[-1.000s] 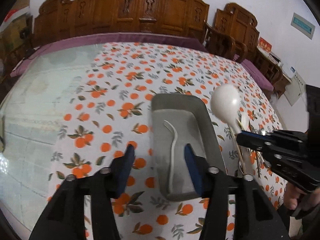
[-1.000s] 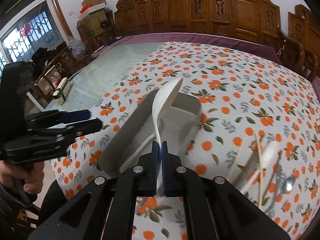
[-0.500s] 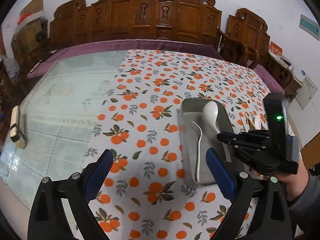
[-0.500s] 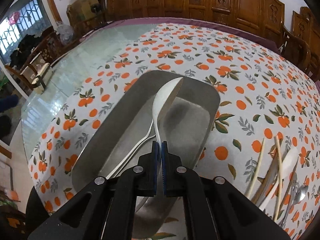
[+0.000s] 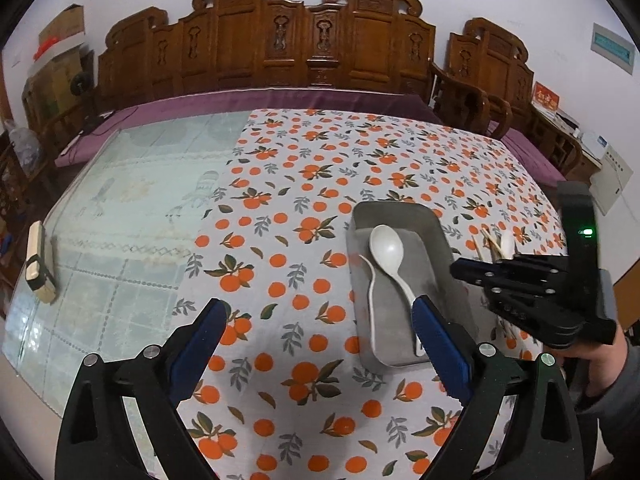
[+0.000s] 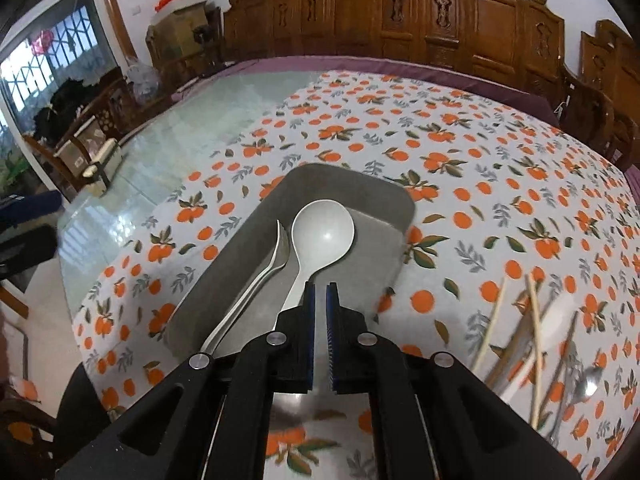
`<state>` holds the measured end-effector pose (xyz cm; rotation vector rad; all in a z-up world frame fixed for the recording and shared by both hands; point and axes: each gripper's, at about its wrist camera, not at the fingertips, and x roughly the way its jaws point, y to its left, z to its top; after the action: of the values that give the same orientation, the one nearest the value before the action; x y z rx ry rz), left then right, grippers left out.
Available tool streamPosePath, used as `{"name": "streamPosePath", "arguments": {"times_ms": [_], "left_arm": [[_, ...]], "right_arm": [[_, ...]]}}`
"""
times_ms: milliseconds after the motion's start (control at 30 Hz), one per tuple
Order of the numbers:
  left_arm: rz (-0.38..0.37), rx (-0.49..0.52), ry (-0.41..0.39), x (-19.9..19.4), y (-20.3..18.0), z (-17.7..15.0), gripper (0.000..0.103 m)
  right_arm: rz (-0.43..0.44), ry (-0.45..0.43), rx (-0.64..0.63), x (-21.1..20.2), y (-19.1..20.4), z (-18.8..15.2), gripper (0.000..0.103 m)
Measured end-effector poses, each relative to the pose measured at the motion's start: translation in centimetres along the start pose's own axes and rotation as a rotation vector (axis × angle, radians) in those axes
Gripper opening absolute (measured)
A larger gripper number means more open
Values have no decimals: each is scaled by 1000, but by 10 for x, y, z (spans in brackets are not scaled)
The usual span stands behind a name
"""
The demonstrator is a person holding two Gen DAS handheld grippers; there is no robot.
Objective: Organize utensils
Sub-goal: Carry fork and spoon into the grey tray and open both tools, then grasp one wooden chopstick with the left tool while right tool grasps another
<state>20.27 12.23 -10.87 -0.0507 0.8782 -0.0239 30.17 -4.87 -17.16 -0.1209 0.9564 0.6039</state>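
Observation:
A grey metal tray (image 5: 400,210) (image 6: 344,178) sits on the orange-print tablecloth. A white spoon (image 5: 387,245) (image 6: 322,234) lies flat in it, beside a white fork (image 5: 372,292) (image 6: 276,248). My right gripper (image 6: 319,294) hovers over the spoon's handle with its jaws slightly parted and nothing between them; it also shows in the left wrist view (image 5: 460,270) at the tray's right side. My left gripper (image 5: 316,320) is wide open and empty, above the cloth left of the tray.
A pile of chopsticks and spoons (image 6: 536,332) (image 5: 496,242) lies on the cloth right of the tray. A small box (image 5: 38,262) rests on the glass table part at far left. Carved wooden chairs (image 5: 312,40) line the far side.
The right gripper lowered the white spoon into the tray and let go; the spoon now lies flat. The left gripper opened wider and drew back to the left.

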Motion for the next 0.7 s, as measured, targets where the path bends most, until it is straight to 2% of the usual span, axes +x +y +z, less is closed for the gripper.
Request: {"name": "streamPosePath", "arguments": {"times_ms": [200,400,500,700], "left_arm": [[-26,20,-20,-8,-18,2,90],[-57,43,-26,-8,-41,3,90],[-85,53,-24,-6,-55,2,90],[-147,97,2,6,-93,-3,90]], "right_arm": [[-2,-61,6,-58,-6,-14,8],[-19,-94,28,-99,-20,-36,8],[-51,-102,45,-117,-34,-52,20],[-125,-98,96,-137,-71,-76,20]]}}
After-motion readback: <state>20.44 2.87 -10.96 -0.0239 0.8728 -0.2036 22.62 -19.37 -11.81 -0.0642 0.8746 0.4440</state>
